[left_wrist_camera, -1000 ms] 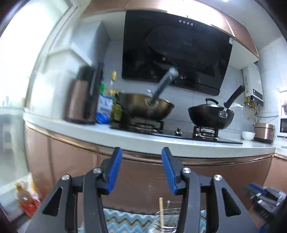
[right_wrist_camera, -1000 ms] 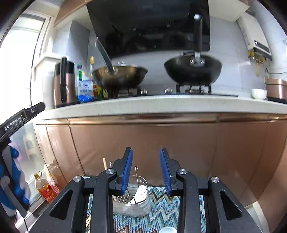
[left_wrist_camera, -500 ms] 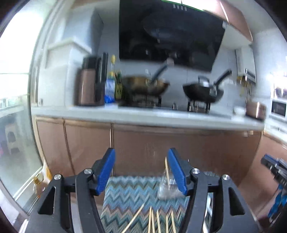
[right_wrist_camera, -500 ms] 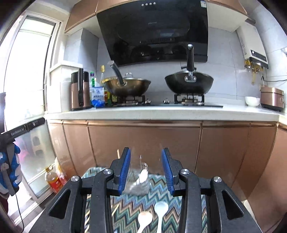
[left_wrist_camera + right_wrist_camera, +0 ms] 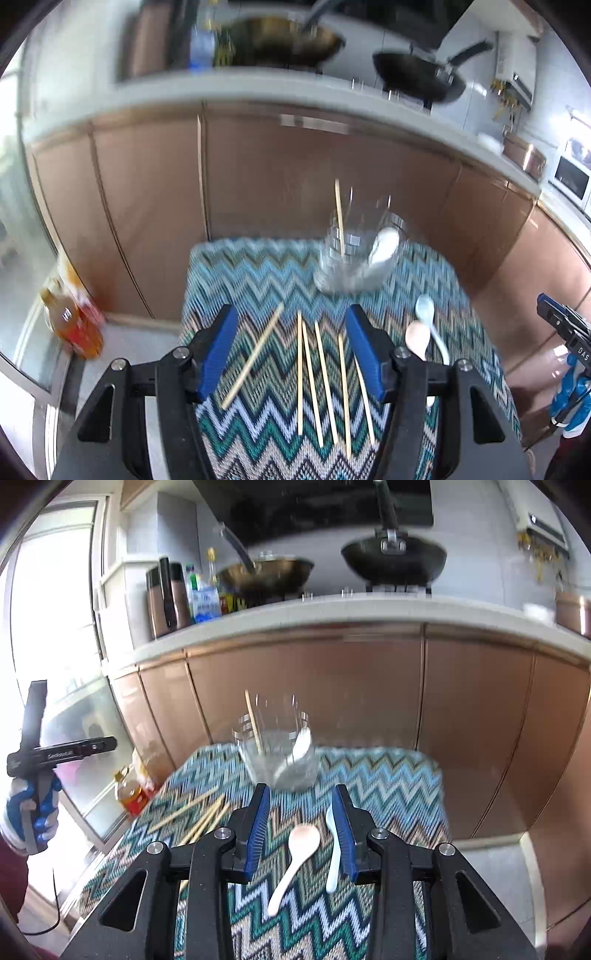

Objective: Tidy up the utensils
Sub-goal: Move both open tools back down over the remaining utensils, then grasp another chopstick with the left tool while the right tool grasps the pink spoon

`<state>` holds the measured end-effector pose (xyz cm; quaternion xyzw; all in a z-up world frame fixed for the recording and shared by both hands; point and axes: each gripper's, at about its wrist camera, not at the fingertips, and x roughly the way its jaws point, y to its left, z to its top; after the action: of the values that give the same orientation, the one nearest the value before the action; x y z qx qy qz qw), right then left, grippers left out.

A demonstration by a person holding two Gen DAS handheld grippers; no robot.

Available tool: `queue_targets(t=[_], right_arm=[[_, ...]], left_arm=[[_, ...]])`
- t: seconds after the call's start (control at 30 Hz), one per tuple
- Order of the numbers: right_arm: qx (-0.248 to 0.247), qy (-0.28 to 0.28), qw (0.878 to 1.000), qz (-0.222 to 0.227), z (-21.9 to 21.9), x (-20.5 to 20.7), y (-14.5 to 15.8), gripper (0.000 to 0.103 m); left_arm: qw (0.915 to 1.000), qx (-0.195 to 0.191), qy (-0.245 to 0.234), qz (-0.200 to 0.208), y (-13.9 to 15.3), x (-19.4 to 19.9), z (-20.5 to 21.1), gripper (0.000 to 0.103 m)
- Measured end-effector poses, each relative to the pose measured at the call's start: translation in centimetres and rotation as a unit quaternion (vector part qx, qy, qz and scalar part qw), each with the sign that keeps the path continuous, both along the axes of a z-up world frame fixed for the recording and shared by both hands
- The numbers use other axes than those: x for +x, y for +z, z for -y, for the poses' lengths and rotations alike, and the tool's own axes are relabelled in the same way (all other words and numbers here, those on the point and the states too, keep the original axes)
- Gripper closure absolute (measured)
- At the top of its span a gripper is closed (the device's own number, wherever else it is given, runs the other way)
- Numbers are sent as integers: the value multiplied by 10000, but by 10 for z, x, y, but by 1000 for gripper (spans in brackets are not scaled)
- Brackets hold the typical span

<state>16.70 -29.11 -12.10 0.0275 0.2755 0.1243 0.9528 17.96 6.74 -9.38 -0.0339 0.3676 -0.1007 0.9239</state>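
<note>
Here, left gripper (image 5: 290, 347) released above loose chopsticks (image 5: 321, 380), right gripper (image 5: 301, 829) released over two spoons (image 5: 295, 864).

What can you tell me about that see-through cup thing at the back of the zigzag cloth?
The clear holder looks like glass or plastic, with thin metal wire and bands around its top. It stands upright at the far edge of the zigzag cloth, in front of the brown cabinets. Inside, one wooden chopstick leans up and a white spoon rests against the wall. No gripper touches it.

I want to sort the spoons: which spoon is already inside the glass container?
The white spoon leaning in the glass container; the pink and pale blue spoons lie on the mat.
</note>
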Motion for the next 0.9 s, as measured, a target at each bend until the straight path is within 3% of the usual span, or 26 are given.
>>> queue_targets(t=[0.17,0.23,0.37,0.63,0.9], right_arm=[[94,317,9972,-668,0,26,-39,73],[99,437,9945,-944,-1,38,-57,75],[136,572,9893,-1335,0,59,-91,75],[546,766,9761,-1959,11,99,-134,79],[538,872,9709,-2165,9,118,-152,79]], left_arm=[[9949,-179,-175,-975,-50,38,7,46],[9900,-202,-215,-1378,-74,55,11,55],[9777,-114,-369,-2063,-115,85,21,64],[9654,136,-466,-2564,-151,125,40,72],[9596,380,-584,-2725,-165,145,60,79]])
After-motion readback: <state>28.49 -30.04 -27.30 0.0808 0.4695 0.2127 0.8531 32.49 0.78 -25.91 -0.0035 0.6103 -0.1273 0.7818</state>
